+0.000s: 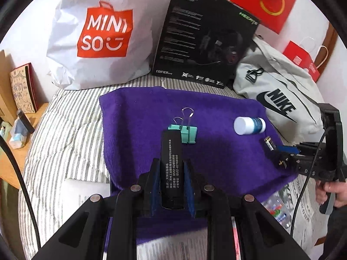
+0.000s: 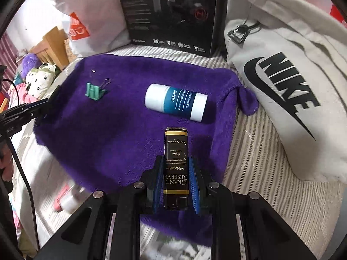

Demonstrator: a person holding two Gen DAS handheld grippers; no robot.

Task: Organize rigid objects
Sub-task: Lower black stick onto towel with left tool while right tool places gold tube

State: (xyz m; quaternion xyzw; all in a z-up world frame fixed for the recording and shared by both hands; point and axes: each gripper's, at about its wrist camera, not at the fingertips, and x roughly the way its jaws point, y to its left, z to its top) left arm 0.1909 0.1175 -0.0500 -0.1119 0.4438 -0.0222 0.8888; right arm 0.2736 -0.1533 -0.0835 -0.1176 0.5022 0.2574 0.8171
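A purple towel [image 1: 134, 117] [image 2: 108, 134] lies on a striped sheet. My left gripper [image 1: 171, 162] is shut on a black cylinder [image 1: 171, 151] with white print, held over the towel's near part. Just beyond its tip lie teal binder clips [image 1: 188, 133] [image 2: 94, 91]. A white bottle [image 1: 249, 125] [image 2: 175, 101] with a blue label lies on its side to the right. My right gripper [image 2: 176, 159] [image 1: 279, 153] is shut on a small black and gold box [image 2: 176, 149] [image 1: 269, 143], above the towel's right edge. The left gripper [image 2: 43, 108] shows at the left edge of the right wrist view.
Behind the towel stand a white Miniso bag [image 1: 97, 34], a black Edifier box [image 1: 203, 39] and a grey Nike bag [image 1: 279, 95] [image 2: 288, 82]. Red bags [image 1: 301, 58] sit far right, a wooden shelf [image 1: 13, 112] left. Newspaper [image 1: 303, 195] lies at the near side. A hand [image 1: 334, 192] grips the right handle.
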